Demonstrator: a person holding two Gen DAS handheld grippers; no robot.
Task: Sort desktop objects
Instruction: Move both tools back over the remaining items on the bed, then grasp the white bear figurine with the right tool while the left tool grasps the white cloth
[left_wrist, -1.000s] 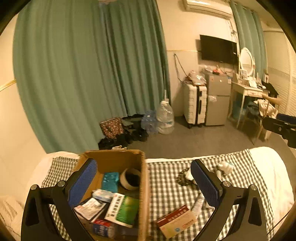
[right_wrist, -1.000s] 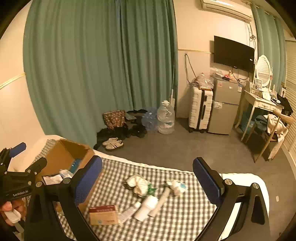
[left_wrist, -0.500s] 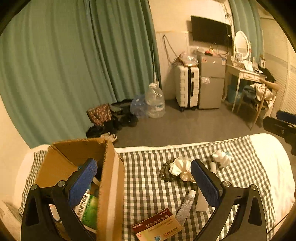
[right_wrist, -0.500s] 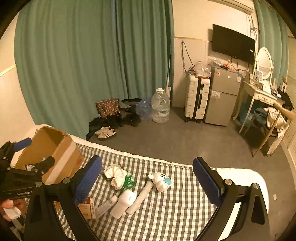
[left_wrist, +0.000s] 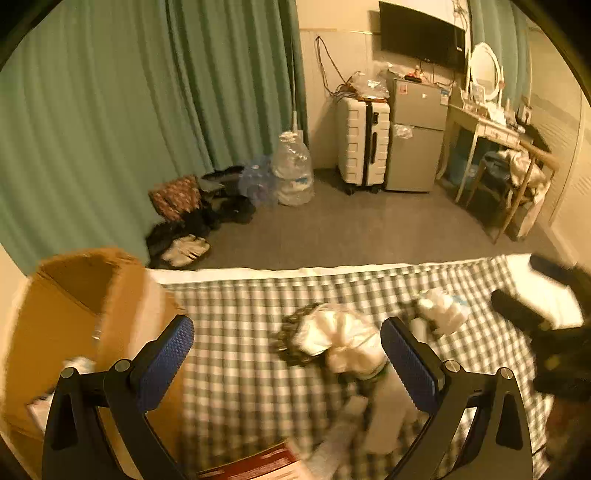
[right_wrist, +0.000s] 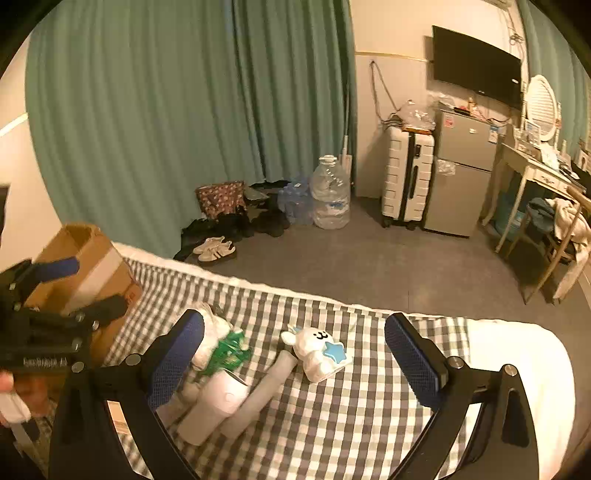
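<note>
Cardboard box (left_wrist: 92, 317) sits at the left end of your checked bed cover (left_wrist: 236, 354) in the left wrist view, blurred; your left hand-held gripper (left_wrist: 286, 354) is spread wide and empty, a white crumpled bundle (left_wrist: 343, 339) lying between its pads

Right wrist view: your right hand-held gripper (right_wrist: 295, 354) gapes wide, holding nothing, over a white bottle (right_wrist: 218, 406), a tube (right_wrist: 264, 391) and a white plush toy (right_wrist: 317, 349)

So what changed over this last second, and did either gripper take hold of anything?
The left gripper swung right, away from the brown cardboard box toward the white crumpled bag on the checked cloth. The right gripper drifted right too. Both stayed open and empty; the objects lie as before.
</note>
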